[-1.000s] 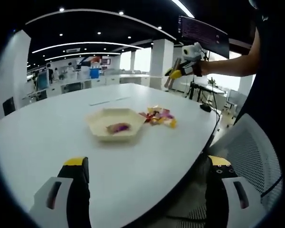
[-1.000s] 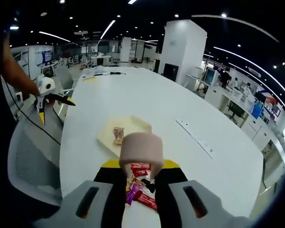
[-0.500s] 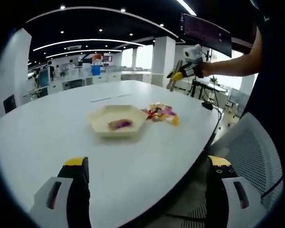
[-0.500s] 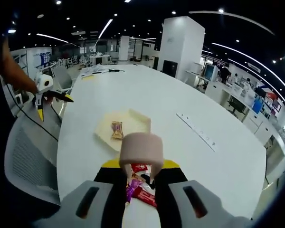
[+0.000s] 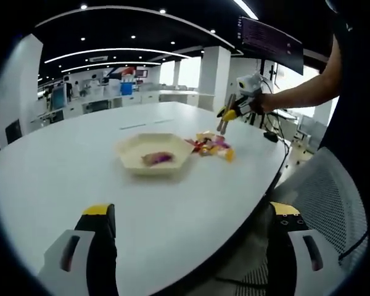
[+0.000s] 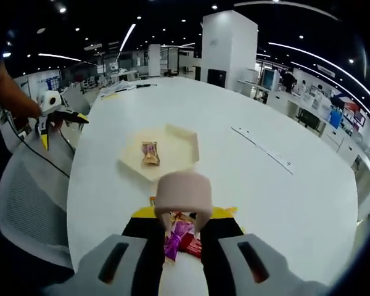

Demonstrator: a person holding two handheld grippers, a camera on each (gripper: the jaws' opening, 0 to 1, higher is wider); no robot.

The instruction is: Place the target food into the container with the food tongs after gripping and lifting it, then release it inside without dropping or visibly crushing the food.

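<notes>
Seen along its own jaws in the right gripper view, the right gripper (image 6: 180, 237) is closed around a pair of food tongs (image 6: 184, 196), whose rounded pinkish-beige end stands up between the yellow-tipped jaws; the tongs' working tips are hidden below it, so whether they hold anything cannot be told. Just under the gripper lies a small heap of wrapped snacks (image 6: 180, 237), purple and red wrappers showing between the jaws on the white table (image 6: 246, 166). Beyond the heap sits a pale, shallow hexagonal container (image 6: 161, 151) with one wrapped snack (image 6: 150, 153) resting inside it. At the far left of that view the left gripper (image 6: 48, 117) is held off the table's edge, above a mesh-backed chair (image 6: 28, 203), a cable trailing from it. In the left gripper view, the left gripper's (image 5: 191, 243) jaws stand wide apart with nothing between them, the table edge running between them. From that side the container (image 5: 151, 155) sits mid-table with the purple-wrapped snack (image 5: 157, 158) in it, the heap of snacks (image 5: 211, 145) just beside it, and the right gripper (image 5: 235, 110) hanging above the heap with the tongs (image 5: 226, 118) pointing down.
</notes>
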